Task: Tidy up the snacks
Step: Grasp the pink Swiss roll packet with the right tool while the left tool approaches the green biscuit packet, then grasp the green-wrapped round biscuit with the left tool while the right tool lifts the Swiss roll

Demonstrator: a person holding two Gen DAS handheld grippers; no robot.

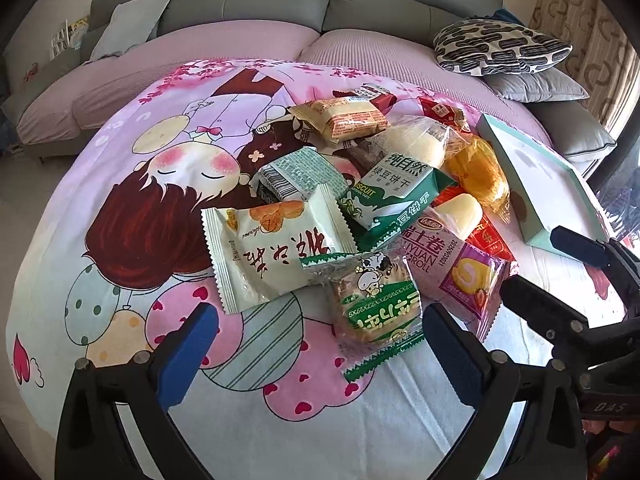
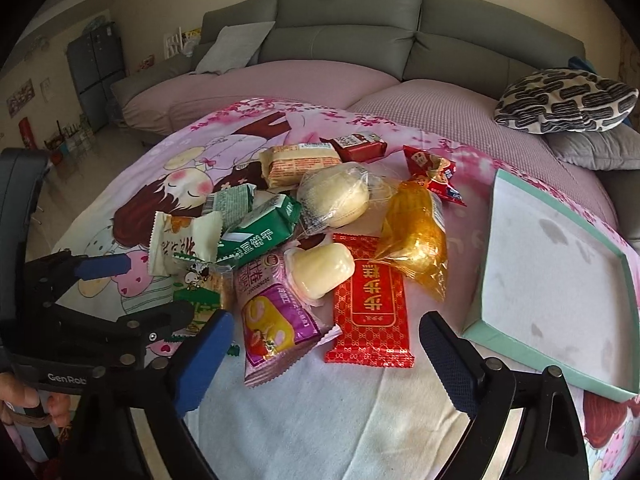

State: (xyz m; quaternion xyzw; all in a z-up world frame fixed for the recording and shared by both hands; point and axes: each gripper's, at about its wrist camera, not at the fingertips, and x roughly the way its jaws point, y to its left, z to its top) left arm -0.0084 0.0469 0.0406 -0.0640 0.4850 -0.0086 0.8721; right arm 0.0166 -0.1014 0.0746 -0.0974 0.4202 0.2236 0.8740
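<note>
Your left gripper (image 1: 316,344) was wide open and held nothing. Its two blue pads sat low over the cartoon cloth (image 1: 132,184), one on each side of the clear cake pack with a little cow on it (image 1: 376,300). That pack lay just in front of the pads, at the near edge of the snack pile.

Your right gripper (image 2: 326,356) was wide open too, and it held nothing. It hung over the cloth just in front of the red packet (image 2: 370,300) and the pink roll packet (image 2: 272,316). I could not tell if a pad touched any packet.

The snacks lay in one messy heap in the middle of the cloth. The white packet with the brown writing (image 1: 276,252) was on the left of the heap. The green biscuit pack (image 1: 388,200) lay behind it, leaning on other packs. The pale bun in clear wrap (image 2: 336,196) and the yellow bag (image 2: 416,236) sat farther back. A small dark red pack (image 2: 360,146) lay at the far edge.

The pale green tray (image 2: 480,280) sat to the right of the heap, near it but apart. No snack was in it. A gray sofa (image 2: 360,28) stood behind it all.
</note>
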